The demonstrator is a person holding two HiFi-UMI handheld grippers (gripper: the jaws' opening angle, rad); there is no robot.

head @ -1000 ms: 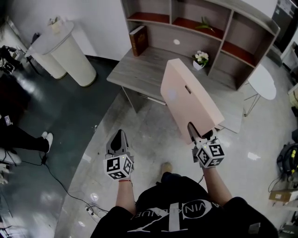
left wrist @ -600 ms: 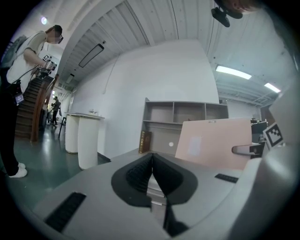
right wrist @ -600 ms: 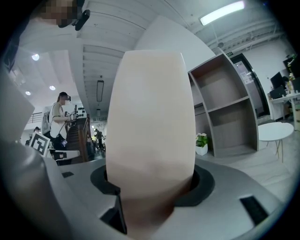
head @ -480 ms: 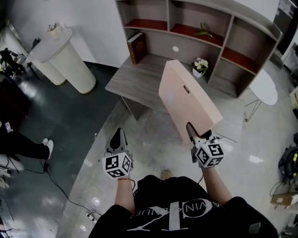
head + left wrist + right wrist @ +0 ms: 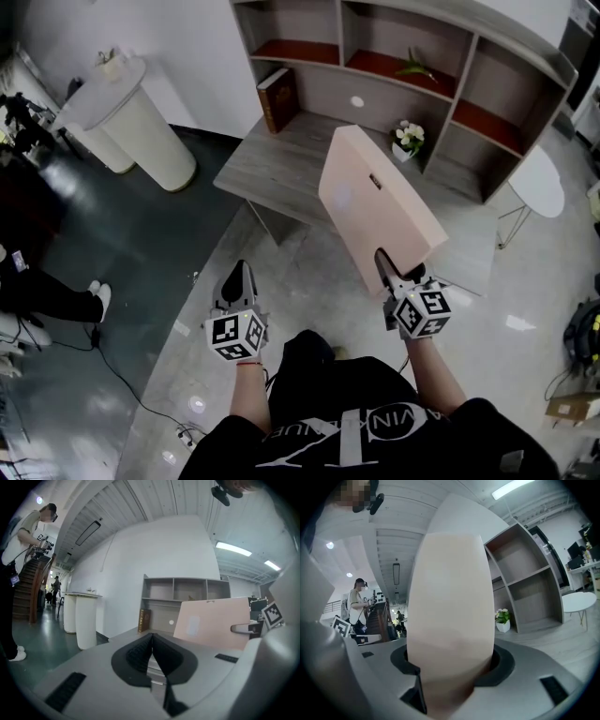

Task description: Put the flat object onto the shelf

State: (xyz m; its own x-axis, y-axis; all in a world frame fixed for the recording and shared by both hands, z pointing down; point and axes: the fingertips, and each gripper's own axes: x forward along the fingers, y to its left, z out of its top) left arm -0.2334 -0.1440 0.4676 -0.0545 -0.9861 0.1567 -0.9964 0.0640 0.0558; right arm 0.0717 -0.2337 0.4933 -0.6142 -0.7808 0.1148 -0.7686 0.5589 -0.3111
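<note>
A flat pale-pink board stands tilted in the air, held at its lower edge by my right gripper, which is shut on it. In the right gripper view the board fills the gap between the jaws and hides what lies ahead. In the left gripper view the board shows at the right. My left gripper hangs to the left over the floor, jaws shut with nothing between them. The grey shelf unit with open compartments stands beyond, on a grey desk.
A brown book leans in the shelf's lower left bay. A small pot of white flowers sits on the desk. A white round stand is at the left, a white side table at the right. Cables lie on the floor.
The view has shifted slightly; the desk and shelf sit a little closer. Both grippers and the board keep their places relative to each other.
</note>
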